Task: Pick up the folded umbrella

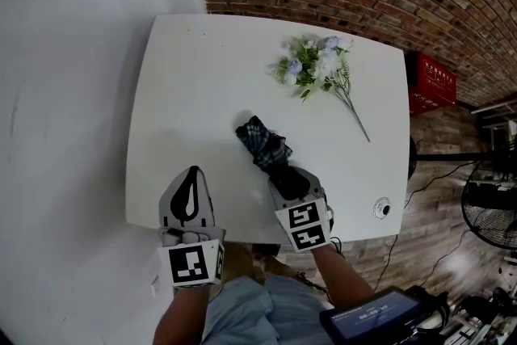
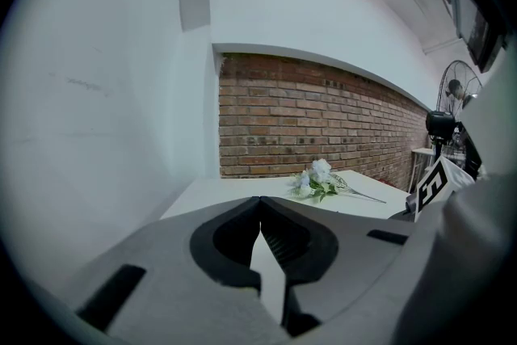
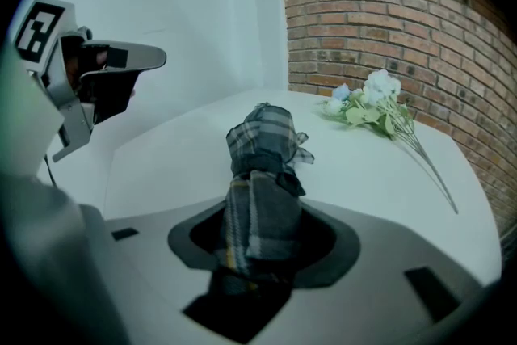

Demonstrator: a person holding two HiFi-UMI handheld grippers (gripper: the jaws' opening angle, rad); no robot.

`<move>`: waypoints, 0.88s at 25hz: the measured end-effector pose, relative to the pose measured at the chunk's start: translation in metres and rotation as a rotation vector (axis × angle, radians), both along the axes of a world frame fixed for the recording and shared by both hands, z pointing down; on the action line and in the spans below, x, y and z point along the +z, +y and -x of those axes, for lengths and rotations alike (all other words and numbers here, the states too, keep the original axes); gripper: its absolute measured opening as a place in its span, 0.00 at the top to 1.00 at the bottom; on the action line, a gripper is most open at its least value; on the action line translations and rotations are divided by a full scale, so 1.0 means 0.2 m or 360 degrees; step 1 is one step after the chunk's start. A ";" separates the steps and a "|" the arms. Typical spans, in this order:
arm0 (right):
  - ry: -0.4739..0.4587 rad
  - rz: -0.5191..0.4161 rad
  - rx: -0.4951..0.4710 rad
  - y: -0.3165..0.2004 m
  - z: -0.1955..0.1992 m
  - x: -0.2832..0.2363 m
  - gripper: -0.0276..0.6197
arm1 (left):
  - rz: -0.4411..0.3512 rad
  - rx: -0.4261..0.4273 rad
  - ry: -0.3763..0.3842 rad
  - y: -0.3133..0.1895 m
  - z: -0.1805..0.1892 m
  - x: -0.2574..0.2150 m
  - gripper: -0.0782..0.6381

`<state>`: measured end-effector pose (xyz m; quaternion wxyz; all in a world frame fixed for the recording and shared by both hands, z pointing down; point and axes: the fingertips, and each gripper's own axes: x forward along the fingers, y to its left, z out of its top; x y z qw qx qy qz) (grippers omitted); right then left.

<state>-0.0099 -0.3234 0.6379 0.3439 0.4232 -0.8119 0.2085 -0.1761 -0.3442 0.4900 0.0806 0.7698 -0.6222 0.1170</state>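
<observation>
Umbrella (image 1: 260,140) lies lengthwise away across the desk (image 1: 194,77); right gripper (image 1: 283,174) fingers clamp its near end; left gripper (image 1: 194,171) fingers closed, empty.

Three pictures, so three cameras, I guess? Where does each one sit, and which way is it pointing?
Head view: on the person's head, looking steeply down at the white table; shows both forearms, the left gripper and right gripper.
Left gripper view: rides the left gripper, looking along its closed jaws across the table toward the brick wall.
Right gripper view: rides the right gripper, looking along jaws clamped on the folded umbrella.
Shared: all three show the flowers; both gripper views show the brick wall.
</observation>
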 end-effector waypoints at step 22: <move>-0.0056 -0.0097 0.0027 -0.03 0.00 -0.13 0.66 | -0.0040 -0.0010 -0.0009 0.04 0.00 -0.07 0.88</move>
